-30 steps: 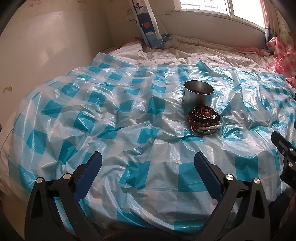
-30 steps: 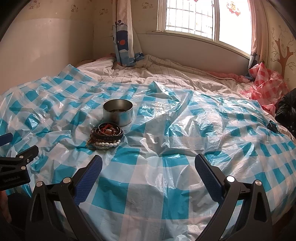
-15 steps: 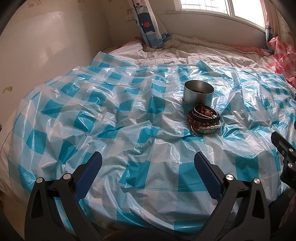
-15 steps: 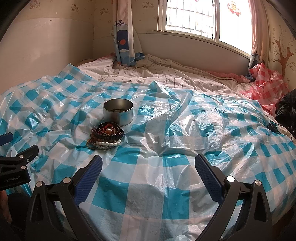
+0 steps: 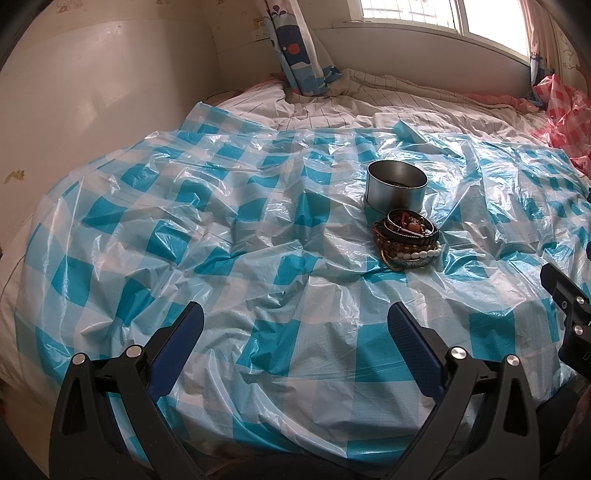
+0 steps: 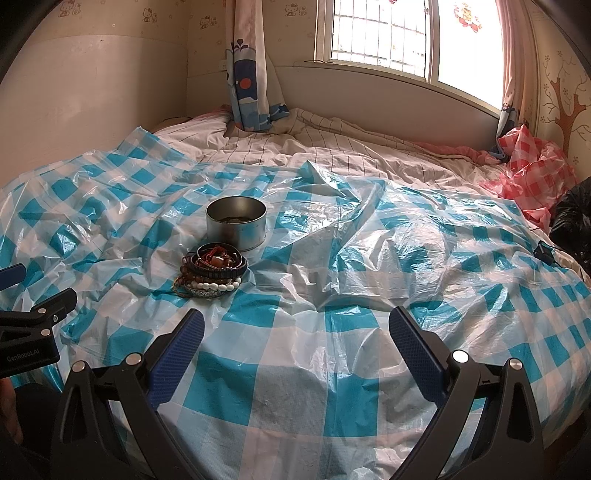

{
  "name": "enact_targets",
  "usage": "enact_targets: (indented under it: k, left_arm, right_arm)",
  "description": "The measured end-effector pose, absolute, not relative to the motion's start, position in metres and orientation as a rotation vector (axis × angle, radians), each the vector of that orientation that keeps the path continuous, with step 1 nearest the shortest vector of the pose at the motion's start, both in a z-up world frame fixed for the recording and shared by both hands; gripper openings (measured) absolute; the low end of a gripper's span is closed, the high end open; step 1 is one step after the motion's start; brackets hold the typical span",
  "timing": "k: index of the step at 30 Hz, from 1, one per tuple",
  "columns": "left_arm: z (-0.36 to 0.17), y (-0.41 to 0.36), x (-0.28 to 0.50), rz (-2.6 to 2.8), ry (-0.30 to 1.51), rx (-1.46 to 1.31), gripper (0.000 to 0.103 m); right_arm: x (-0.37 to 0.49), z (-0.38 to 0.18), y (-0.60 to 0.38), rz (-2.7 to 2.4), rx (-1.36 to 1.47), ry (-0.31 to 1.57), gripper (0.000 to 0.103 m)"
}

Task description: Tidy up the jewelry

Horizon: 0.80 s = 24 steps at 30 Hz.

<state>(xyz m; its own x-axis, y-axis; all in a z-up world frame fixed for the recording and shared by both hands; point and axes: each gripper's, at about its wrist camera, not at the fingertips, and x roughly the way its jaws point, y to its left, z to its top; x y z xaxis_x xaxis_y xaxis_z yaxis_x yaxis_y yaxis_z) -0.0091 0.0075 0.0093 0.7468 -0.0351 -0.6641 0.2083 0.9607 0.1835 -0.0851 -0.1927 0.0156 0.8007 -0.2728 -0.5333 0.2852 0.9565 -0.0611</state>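
Hovering apart, the left gripper (image 5: 295,325) and right gripper (image 6: 295,328) were held wide, bracelets (image 5: 406,240) untouched beside the tin (image 5: 397,186).

A child's bedroom at home is shown — a bed (image 6: 332,155) ahead of the claw, cartoon-printed curtain (image 6: 247,74), barred window (image 6: 376,33), kitten-patterned wallpaper (image 6: 166,18).

— What covers the bed (image 6: 332,155)?
— A blue-and-white checked plastic sheet (image 6: 369,258), crumpled, over striped bedding.
— And on the sheet?
— A round metal tin (image 6: 236,223), with a stack of bracelets (image 6: 212,271) just beside it at its 7 o'clock. A red checked bag (image 6: 532,173) lies at 2 o'clock.
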Motion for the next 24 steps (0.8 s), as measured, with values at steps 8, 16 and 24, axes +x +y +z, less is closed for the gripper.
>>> enact_targets:
  k: [8,16,24]
  left_arm:
    - [0.0095,0.0075,-0.0089,-0.136,0.718,0.253,0.096]
    - [0.0095,0.0049,-0.0126,-0.144,0.717,0.244,0.096]
    - [0.0096,0.0053,-0.0120,-0.159,0.722,0.229,0.096]
  right_arm:
    - [-0.0851,0.0157,-0.1925,-0.299,0.023,0.569,0.096]
    - [-0.0848,0.0160,-0.1921,-0.299,0.023,0.569,0.096]
    - [-0.0853,0.0163,-0.1926,-0.299,0.023,0.568,0.096]
